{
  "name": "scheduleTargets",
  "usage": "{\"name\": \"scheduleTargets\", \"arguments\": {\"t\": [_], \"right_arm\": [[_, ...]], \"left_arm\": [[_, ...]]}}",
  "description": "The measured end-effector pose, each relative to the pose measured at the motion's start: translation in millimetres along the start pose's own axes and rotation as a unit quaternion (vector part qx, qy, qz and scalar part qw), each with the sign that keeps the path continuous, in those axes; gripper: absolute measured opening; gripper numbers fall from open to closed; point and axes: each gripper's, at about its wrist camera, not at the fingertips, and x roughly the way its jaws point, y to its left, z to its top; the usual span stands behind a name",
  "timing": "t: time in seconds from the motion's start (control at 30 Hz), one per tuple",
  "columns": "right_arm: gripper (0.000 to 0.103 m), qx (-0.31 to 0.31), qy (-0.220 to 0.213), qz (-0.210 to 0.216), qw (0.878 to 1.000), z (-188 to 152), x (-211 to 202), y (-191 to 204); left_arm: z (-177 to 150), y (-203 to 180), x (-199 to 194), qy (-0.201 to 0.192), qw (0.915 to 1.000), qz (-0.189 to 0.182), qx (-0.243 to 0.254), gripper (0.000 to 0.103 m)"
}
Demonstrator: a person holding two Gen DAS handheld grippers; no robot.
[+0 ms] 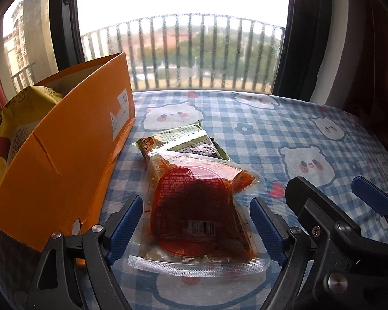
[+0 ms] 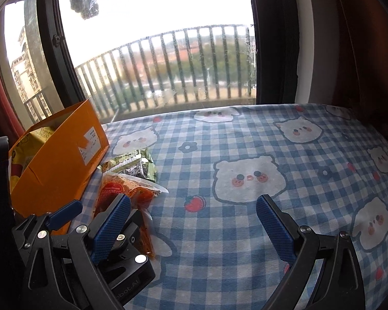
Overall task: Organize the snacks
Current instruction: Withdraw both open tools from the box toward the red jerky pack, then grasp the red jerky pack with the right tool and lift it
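Left gripper point(image 1: 196, 228): jaws wide, blue pads either side of red sauce pouch point(image 1: 194, 206), not pressing. Pouch flat on checked tablecloth point(image 1: 271, 139), near front edge. Green snack packet point(image 1: 188, 142) behind pouch, partly under it. Orange box point(image 1: 64, 149) along left edge, open-topped, yellow snack bag point(image 1: 18, 118) inside. Right gripper point(image 1: 331, 201) at right, jaws parted, empty.

left gripper point(image 1: 196, 228) angled downward, jaws spread wide, right gripper point(image 2: 192, 230) alongside, likewise spread

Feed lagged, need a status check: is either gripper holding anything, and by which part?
Nothing held. Left gripper stands open astride the red sauce pouch; right gripper is open over bare tablecloth.
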Motion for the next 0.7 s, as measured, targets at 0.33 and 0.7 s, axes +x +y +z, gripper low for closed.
{"name": "scheduleTargets", "arguments": {"t": [0.33, 0.7], "right_arm": [[0.099, 0.000, 0.022, 0.002, 1.000, -4.7, 20.3, 1.1], [0.099, -0.005, 0.039, 0.009, 0.999, -17.7, 17.3, 8.6]], "left_arm": [[-4.7, 1.5, 13.0, 0.004, 0.9998, -0.004, 0.017, 0.073], [-22.3, -4.3, -10.1, 0.001, 0.9987, -0.033, 0.038, 0.031]]}}
